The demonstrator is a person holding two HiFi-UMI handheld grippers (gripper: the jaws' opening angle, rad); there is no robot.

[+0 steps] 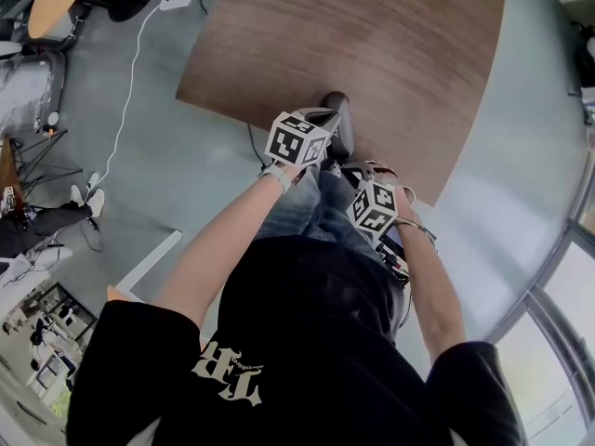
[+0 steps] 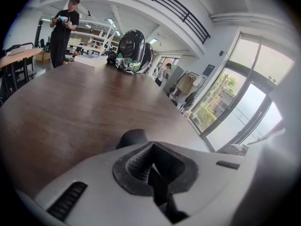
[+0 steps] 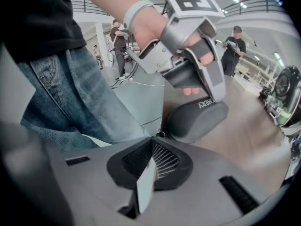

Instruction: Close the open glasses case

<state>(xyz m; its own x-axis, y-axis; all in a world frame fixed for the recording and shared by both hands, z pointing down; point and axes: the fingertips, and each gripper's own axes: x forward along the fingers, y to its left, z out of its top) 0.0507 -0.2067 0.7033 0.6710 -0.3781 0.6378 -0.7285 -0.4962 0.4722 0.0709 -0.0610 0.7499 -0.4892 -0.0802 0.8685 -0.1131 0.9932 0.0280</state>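
The glasses case [image 3: 197, 119] is a dark grey oval shell lying at the near edge of the brown table [image 1: 372, 54]; its lid looks down, with no gap showing. In the head view the glasses case [image 1: 340, 119] pokes out just past my left gripper [image 1: 323, 124], which hovers right over it. The left gripper view shows my left gripper [image 2: 153, 147] shut and empty, one rounded end of the case [image 2: 133, 138] just beyond the tips. My right gripper [image 3: 153, 145] is also shut with nothing in it, held low beside my jeans, aimed at the case from short range.
A dark round bag [image 2: 134, 48] stands at the table's far end. People stand beyond the table [image 2: 63, 32] and behind it [image 3: 233, 51]. A power strip [image 1: 175, 1] and its cable lie on the floor to the left. Glass doors [image 2: 244, 98] are to the right.
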